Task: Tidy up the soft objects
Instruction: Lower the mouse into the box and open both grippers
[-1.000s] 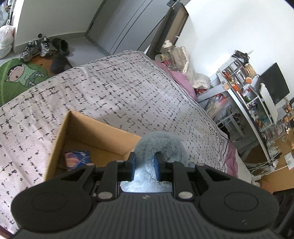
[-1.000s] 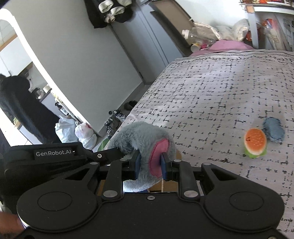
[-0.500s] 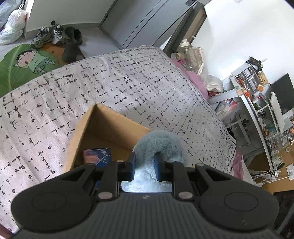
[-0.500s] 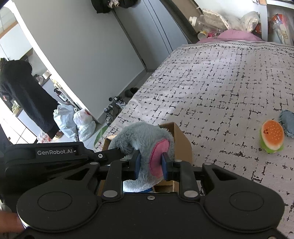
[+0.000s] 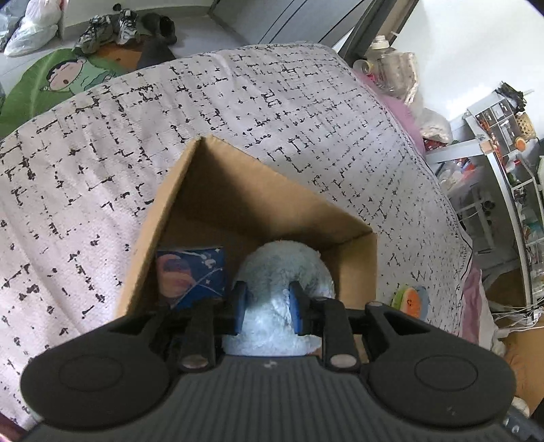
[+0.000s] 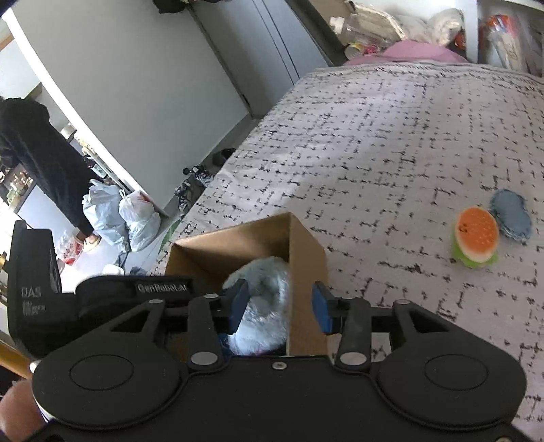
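Note:
A grey-blue plush toy [image 5: 282,265] sits low inside the open cardboard box [image 5: 258,190] on the patterned bed. My left gripper [image 5: 267,306] still presses both blue pads on the plush while its jaws begin opening. In the right wrist view the plush [image 6: 261,282] lies in the box [image 6: 306,244]. My right gripper [image 6: 280,306] is opening, with its pads clear of the plush and its right pad out over the box wall. A blue planet-print cushion [image 5: 190,272] lies in the box beside the plush. A burger toy [image 6: 476,234] and a blue-grey soft piece [image 6: 510,217] lie on the bed to the right.
A person in dark clothes [image 6: 37,163] stands in the doorway near plastic bags [image 6: 115,217]. Shoes [image 5: 112,27] and a green cartoon mat [image 5: 57,78] lie on the floor past the bed's edge. A cluttered shelf unit [image 5: 493,153] stands on the right.
Both grippers came down with the plush, which now sits in the box. The right jaws have spread off the pink ear; the left jaws have barely widened.

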Demonstrator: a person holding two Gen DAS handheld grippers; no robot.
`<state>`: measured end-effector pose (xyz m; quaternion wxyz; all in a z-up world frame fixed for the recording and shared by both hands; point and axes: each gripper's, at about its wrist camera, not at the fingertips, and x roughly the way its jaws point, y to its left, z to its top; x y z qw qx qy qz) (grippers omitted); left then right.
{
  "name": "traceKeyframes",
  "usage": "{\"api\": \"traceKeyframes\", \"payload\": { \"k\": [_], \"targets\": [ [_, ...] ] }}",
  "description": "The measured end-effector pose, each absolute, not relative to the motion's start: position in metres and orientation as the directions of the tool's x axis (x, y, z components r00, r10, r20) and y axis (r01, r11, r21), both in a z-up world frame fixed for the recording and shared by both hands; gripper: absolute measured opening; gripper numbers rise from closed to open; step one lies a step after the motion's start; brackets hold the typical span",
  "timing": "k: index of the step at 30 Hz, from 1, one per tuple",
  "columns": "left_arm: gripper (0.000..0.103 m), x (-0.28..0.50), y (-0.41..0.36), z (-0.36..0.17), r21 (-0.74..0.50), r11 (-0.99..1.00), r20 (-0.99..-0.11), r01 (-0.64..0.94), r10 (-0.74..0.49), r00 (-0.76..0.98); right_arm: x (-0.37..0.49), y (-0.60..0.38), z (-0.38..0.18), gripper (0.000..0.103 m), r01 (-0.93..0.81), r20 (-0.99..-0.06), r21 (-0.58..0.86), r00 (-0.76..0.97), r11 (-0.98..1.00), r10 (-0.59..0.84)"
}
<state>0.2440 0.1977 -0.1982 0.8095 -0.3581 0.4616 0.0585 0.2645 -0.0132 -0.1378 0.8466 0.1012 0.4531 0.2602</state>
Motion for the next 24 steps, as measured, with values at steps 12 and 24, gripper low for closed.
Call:
{"api": "traceKeyframes", "payload": {
  "k": [12,24],
  "targets": [
    [0.045,0.243,0.183,-0.167,-0.459,0.785,-0.811,-0.416,-0.179,0.558,0.261,-0.04,-0.132,0.047,-0.303,-0.722,0.429,0.451,0.851,0.525],
    [0.062,0.242,0.143,-0.135,-0.396,0.842,-0.815,-0.367,-0.138,0.563,0.263,-0.08,-0.12,0.063,-0.246,-0.714,0.426,0.5,0.871,0.49]
  ]
}}
